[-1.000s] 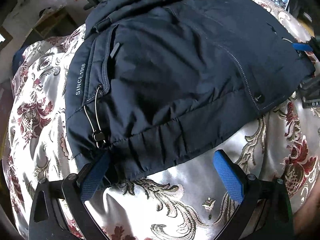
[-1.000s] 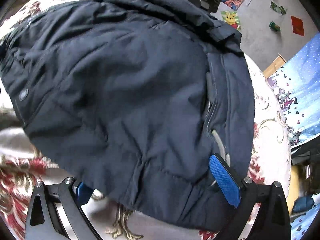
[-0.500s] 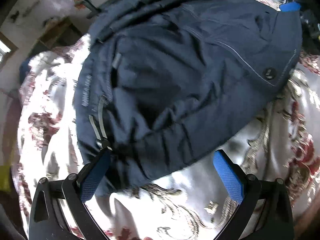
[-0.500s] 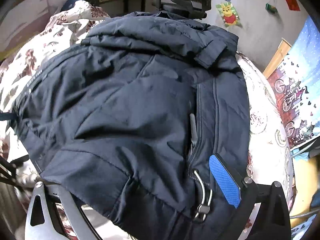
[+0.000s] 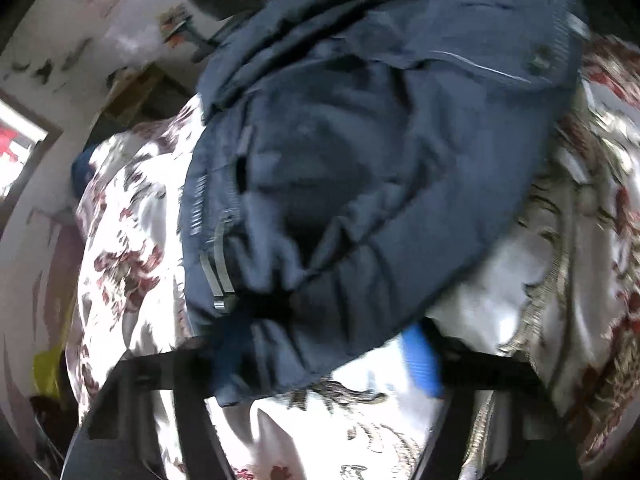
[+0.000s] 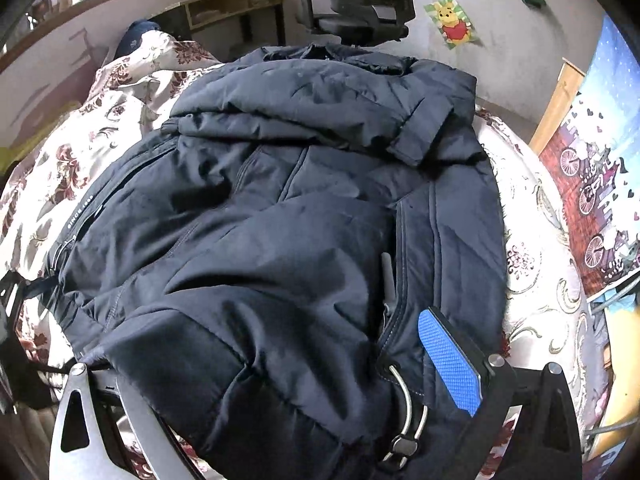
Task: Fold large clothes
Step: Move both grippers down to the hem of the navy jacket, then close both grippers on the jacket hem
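A dark navy padded jacket [image 6: 280, 220] lies spread on a floral bedspread [image 6: 120, 96], its sleeves folded across the top. My left gripper [image 5: 324, 354] is at the jacket's [image 5: 380, 168] hem corner beside the metal cord loop [image 5: 218, 272]. Its jaws are closing, with bunched hem between them; the picture is blurred and a firm pinch does not show. My right gripper [image 6: 276, 380] stands wide open at the other hem corner. Fabric drapes over its silver finger [image 6: 100, 392] and lies against the blue pad [image 6: 448, 364], next to a cord loop [image 6: 404, 412].
The bedspread [image 5: 520, 288] stretches around the jacket on all sides. An office chair [image 6: 360, 4] and a wooden desk [image 6: 236, 4] stand behind the bed. A printed blue cloth with bicycles [image 6: 592, 184] hangs at the right edge.
The left jaws have narrowed around the hem, and that view has tipped upward and blurred. The right gripper has risen and pulled back, with the hem draped over it.
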The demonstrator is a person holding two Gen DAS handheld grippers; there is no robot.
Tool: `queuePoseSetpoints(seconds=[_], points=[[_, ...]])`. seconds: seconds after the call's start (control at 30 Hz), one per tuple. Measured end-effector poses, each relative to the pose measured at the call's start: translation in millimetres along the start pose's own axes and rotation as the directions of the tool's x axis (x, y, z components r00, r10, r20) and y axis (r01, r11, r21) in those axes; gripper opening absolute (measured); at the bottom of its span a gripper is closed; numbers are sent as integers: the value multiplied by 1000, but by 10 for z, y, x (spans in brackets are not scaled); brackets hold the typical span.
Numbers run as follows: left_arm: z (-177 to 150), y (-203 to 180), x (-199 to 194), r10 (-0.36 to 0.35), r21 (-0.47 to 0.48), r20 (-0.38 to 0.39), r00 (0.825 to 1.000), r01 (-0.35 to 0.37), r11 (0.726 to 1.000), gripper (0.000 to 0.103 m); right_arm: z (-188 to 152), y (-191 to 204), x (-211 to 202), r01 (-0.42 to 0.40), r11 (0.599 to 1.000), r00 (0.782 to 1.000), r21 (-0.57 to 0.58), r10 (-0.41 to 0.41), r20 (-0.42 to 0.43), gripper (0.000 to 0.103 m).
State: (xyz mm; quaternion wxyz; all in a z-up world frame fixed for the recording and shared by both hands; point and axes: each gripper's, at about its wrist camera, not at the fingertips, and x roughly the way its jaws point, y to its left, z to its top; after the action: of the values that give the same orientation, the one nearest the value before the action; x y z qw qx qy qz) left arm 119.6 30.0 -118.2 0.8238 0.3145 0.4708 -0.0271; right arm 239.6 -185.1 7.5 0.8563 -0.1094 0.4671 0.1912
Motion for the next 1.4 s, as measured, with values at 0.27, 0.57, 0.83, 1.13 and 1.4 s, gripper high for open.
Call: queuePoseSetpoints(seconds=[0.27,0.57,0.83,1.13,1.4], points=[[65,271,-162,-21,-109,77,997,29,994,24,-229,-19,17,39,999,999,-24,-39,18,103],[303,434,-397,-19,-172,173,985,49,984,15,-991,222,222,200,971,979,-134,-195,53,102],[316,412,-508,-12,-178,208,978,50,983,11,-1088,201,283,199,973,980,-121,-194,49,47],[300,464,-824,3,-201,317,948,64,977,6,-987,118,-213,174,985,962,12,-172,210,10],[182,667,-1295,6,-282,412,911,121,952,5,-918,159,-907,179,982,896,61,-188,402,9]])
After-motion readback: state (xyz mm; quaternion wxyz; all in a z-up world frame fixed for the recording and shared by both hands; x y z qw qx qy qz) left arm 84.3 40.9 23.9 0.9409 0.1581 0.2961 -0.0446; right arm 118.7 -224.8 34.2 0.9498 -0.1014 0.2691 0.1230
